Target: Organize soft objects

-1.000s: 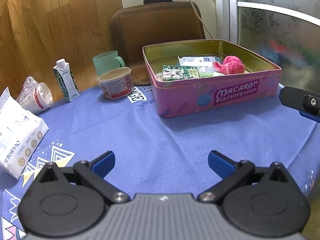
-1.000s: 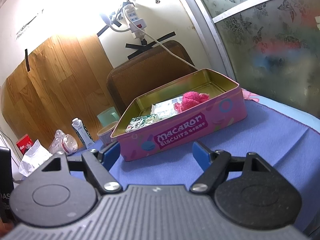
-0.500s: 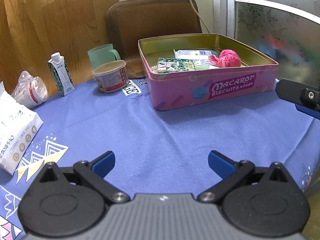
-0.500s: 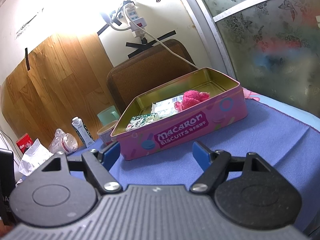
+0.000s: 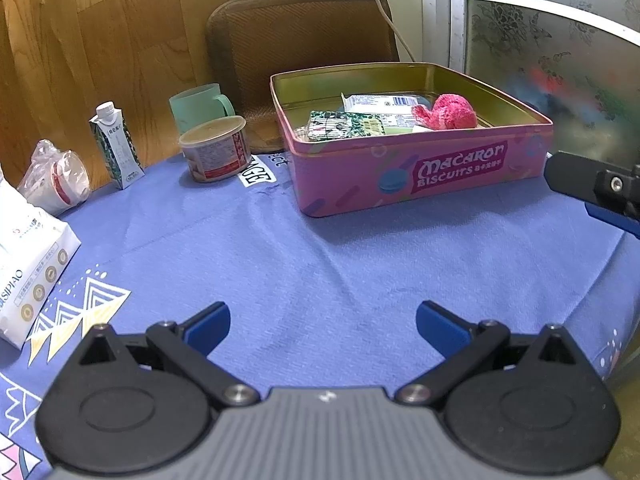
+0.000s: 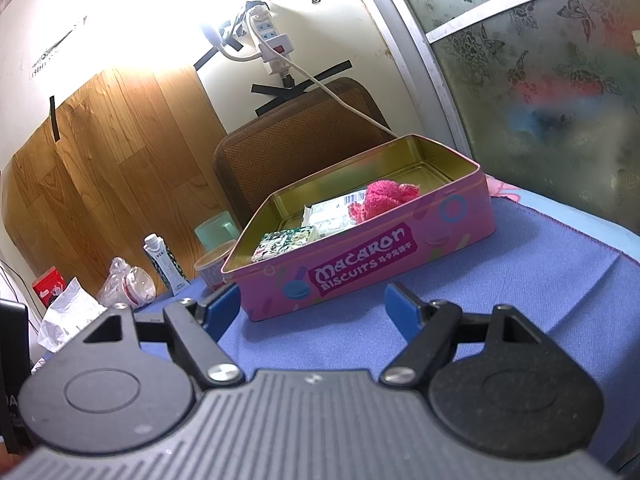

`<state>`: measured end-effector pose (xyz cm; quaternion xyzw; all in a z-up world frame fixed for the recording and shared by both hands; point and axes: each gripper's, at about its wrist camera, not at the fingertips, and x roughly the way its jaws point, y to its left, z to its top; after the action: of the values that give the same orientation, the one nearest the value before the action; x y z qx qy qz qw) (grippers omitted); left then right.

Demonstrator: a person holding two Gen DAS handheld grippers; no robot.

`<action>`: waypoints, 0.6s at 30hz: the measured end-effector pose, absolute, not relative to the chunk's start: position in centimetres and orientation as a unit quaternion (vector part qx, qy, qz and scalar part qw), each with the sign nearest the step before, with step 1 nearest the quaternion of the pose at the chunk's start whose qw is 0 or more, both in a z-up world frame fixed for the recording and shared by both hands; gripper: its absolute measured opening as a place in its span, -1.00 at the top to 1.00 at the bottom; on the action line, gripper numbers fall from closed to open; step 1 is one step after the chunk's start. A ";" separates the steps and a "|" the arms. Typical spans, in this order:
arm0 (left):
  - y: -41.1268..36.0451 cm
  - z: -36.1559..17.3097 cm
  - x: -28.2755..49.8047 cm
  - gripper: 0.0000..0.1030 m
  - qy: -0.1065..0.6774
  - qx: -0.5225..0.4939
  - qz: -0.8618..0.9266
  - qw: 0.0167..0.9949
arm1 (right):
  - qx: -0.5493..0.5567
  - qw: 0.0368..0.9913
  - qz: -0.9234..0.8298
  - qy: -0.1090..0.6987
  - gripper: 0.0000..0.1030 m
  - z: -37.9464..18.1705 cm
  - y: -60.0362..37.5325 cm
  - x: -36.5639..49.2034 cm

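1. Sitting on the blue cloth (image 5: 320,264) is a pink tin (image 5: 420,176) with "Macaron Biscuits" written on its side. It has no lid on.
2. Inside the tin lies a fuzzy pink soft thing (image 5: 450,111), near the right side in the left wrist view.
3. Two flat packets are in the tin too: a white packet (image 5: 380,102) at the back and a green patterned packet (image 5: 344,125) in front of it. The fuzzy thing is just beside the white packet.
4. The left gripper (image 5: 323,322) is over bare cloth, well apart from the tin. Its blue fingers (image 5: 208,326) are spread wide, and nothing is between them.
5. The right gripper (image 6: 312,308) is close to the front wall of the tin. Its jaws are spread wide too and grip nothing. One blue tip looks just beside the tin's corner, but I cannot tell if it touches.
6. Left of the tin stand a round tub (image 5: 214,148), a green cup (image 5: 198,104) and a small carton (image 5: 116,144).
7. Further left lie a clear bag (image 5: 56,178) and a white pack (image 5: 28,264).
8. A brown cushion (image 5: 300,48) leans up behind the tin.
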<state>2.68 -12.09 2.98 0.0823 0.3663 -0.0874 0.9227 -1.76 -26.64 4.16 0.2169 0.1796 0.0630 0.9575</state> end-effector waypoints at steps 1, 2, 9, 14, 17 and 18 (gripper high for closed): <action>-12.1 3.0 2.7 -1.00 0.366 0.082 -0.087 0.923 | 0.217 0.958 0.063 0.179 -0.58 4.1 -26.6 -1.8; -12.1 3.0 2.7 -1.00 0.366 0.082 -0.087 0.923 | 0.217 0.957 0.063 0.180 -0.58 4.2 -26.6 -1.8; -12.2 2.7 2.7 -1.00 0.371 0.080 -0.092 0.921 | 0.219 0.957 0.063 0.181 -0.58 4.0 -26.6 -1.7; -12.1 2.8 2.6 -1.00 0.369 0.079 -0.093 0.921 | 0.219 0.957 0.062 0.181 -0.58 4.0 -26.6 -1.7; -12.1 2.8 2.6 -1.00 0.369 0.079 -0.093 0.921 | 0.219 0.957 0.063 0.181 -0.58 4.0 -26.6 -1.7; -12.1 2.8 2.6 -1.00 0.369 0.079 -0.093 0.921 | 0.219 0.957 0.063 0.181 -0.58 4.0 -26.7 -1.7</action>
<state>2.60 -12.13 2.80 0.0794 0.3695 -0.0927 0.9212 -1.66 -26.68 4.00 0.2191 0.1811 0.0635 0.9566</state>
